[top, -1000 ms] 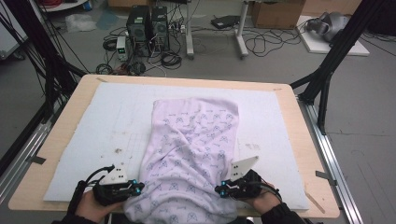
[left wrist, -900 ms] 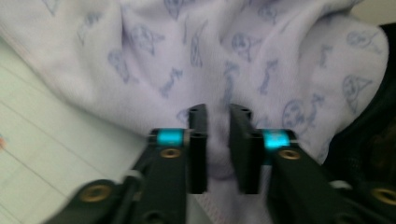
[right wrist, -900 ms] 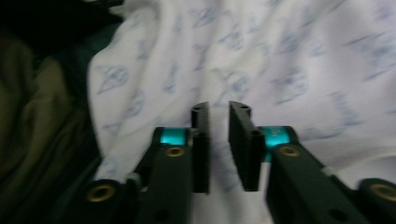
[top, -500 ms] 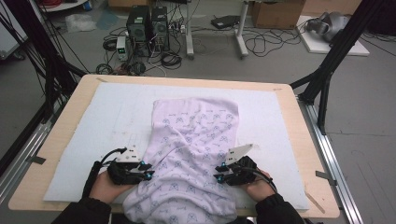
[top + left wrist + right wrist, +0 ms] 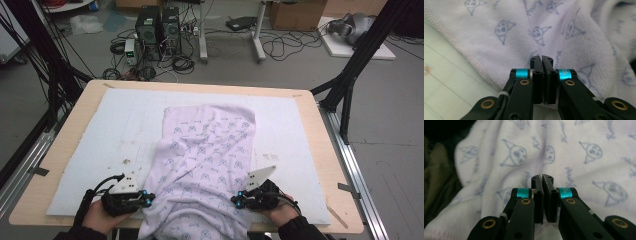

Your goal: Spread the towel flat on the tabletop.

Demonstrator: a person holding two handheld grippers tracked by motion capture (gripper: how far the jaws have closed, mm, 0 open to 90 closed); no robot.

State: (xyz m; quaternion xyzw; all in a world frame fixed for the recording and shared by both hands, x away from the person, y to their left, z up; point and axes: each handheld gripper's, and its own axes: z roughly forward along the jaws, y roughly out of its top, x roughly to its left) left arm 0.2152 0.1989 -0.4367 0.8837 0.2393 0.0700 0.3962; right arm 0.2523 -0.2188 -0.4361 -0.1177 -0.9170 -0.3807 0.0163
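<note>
Grippers pulled nearer; jaws pressed together against towel [image 5: 207, 165].

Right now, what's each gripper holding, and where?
Both are shut on the printed towel: left gripper pinches its near left edge, right gripper its near right edge.

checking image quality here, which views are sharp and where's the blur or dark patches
High view: even light, sharp, towel print readable. Left gripper view: jaws crisp, towel slightly soft, blurrier at right. Right gripper view: towel soft, top-left corner dark and out of focus.
</note>
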